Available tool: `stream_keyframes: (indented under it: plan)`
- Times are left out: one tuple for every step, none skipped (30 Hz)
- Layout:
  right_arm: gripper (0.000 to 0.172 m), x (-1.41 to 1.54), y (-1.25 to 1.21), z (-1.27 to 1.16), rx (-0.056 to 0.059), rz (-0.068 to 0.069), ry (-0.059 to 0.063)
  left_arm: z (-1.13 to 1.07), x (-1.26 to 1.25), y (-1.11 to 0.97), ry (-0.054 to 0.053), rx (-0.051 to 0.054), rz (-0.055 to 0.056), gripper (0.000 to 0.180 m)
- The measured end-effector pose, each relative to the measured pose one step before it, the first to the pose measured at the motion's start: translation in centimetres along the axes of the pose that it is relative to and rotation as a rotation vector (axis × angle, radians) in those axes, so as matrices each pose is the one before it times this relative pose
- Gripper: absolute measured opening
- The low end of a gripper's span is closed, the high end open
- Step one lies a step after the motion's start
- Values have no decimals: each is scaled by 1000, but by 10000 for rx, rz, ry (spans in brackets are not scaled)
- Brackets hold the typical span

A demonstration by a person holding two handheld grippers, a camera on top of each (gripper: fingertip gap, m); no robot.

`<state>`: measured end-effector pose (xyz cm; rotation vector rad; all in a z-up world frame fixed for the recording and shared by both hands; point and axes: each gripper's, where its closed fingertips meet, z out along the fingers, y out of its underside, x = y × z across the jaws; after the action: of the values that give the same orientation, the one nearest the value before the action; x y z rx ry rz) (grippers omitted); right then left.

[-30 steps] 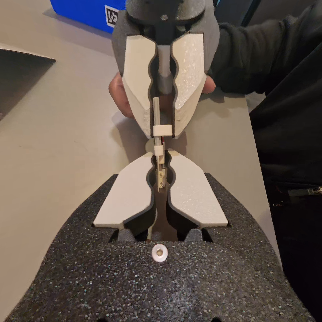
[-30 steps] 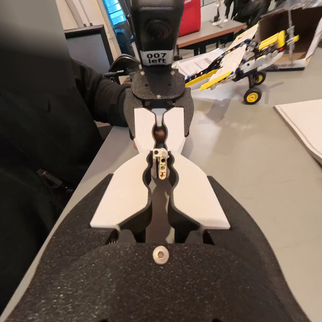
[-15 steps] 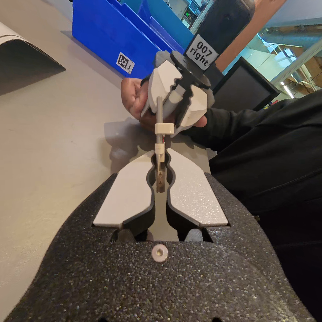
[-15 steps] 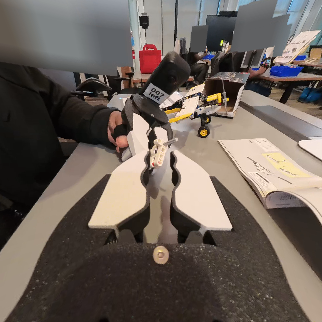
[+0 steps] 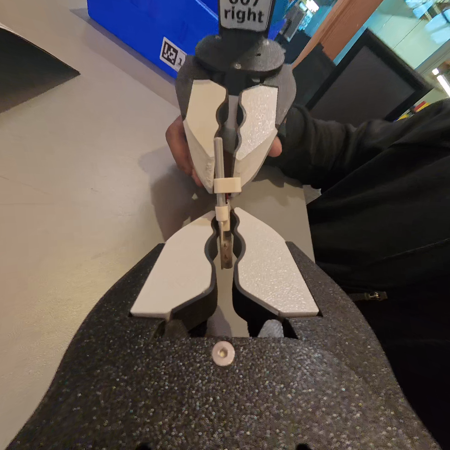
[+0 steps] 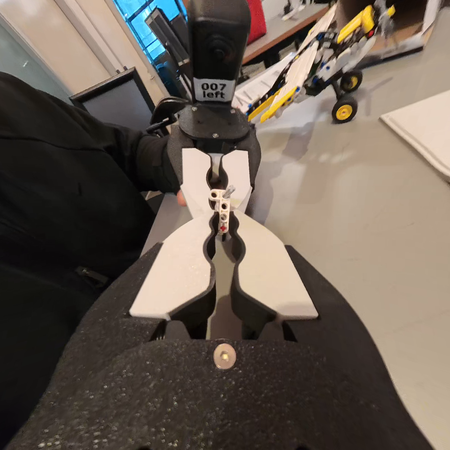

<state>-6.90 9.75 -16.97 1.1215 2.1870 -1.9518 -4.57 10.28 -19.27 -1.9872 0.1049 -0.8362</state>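
Observation:
In the left wrist view my left gripper (image 5: 225, 215) is shut on a small white brick assembly (image 5: 222, 214) with a grey axle (image 5: 218, 158) sticking out of it. It holds the assembly above the grey table (image 5: 73, 194). My right gripper (image 5: 226, 188) faces it tip to tip and its fingertips close on the assembly's outer white beam (image 5: 227, 184). In the right wrist view my right gripper (image 6: 222, 220) pinches that white holed beam (image 6: 223, 209), which carries a red cross pin (image 6: 223, 228). The left gripper (image 6: 220, 207) is right behind it.
A blue bin (image 5: 151, 26) and a dark sheet (image 5: 24, 73) lie on the table's far left. A yellow and white brick-built vehicle (image 6: 323, 65) and a white booklet (image 6: 418, 129) sit on the right. A person's black sleeves (image 5: 365, 151) flank both grippers. The grippers are tip to tip, or close to it.
Half a second ago my right gripper was tilted aside with wider jaws, off the assembly. It has swung back in line and closed on the white beam. My left gripper kept its hold.

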Motion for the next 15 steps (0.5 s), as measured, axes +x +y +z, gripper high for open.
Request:
stream_keyframes:
  plan:
    - [8, 30, 212, 8, -177, 48, -24, 119, -119, 144, -139, -95, 46, 7]
    - [8, 61, 174, 31, -178, -12, 58, 97, -45, 133, -61, -105, 23, 6]
    - [8, 3, 147, 63, -175, -19, 46, 79, -40, 130, -53, -89, 20, 6]
    - [8, 32, 95, 100, -117, -54, 86, 63, -89, 92, -96, -61, 30, 6]
    - [8, 66, 58, 101, -65, 16, 77, 62, -106, 28, -115, -13, 40, 6]
    - [8, 38, -24, 78, 27, 88, 3, 17, -18, 27, -28, -18, 14, 6]
    - [8, 5, 32, 66, 30, 107, -52, 25, -20, 76, -10, -53, -20, 6]
    - [8, 54, 91, 72, 2, 91, -26, 38, -100, 77, -61, -48, -31, 6]
    - [8, 83, 10, 51, 36, 91, 7, -7, -48, -24, -9, 16, -35, 6]
    - [8, 4, -94, 0, 77, 54, -17, -44, 57, -116, 83, 65, -40, 6]
    - [8, -23, -200, -37, 138, 7, -20, -88, 0, -228, 75, 137, -85, 7]
    - [8, 81, -360, -63, 250, -90, 94, -157, -43, -328, 84, 210, -154, 7]
    - [8, 78, -423, -51, 325, -233, 162, -205, 16, -386, 139, 259, -167, 8]
    - [9, 68, -379, -32, 313, -323, 203, -248, -12, -362, 100, 261, -169, 8]
    - [15, 178, -372, -88, 266, -382, 334, -294, -70, -393, 60, 300, -212, 8]
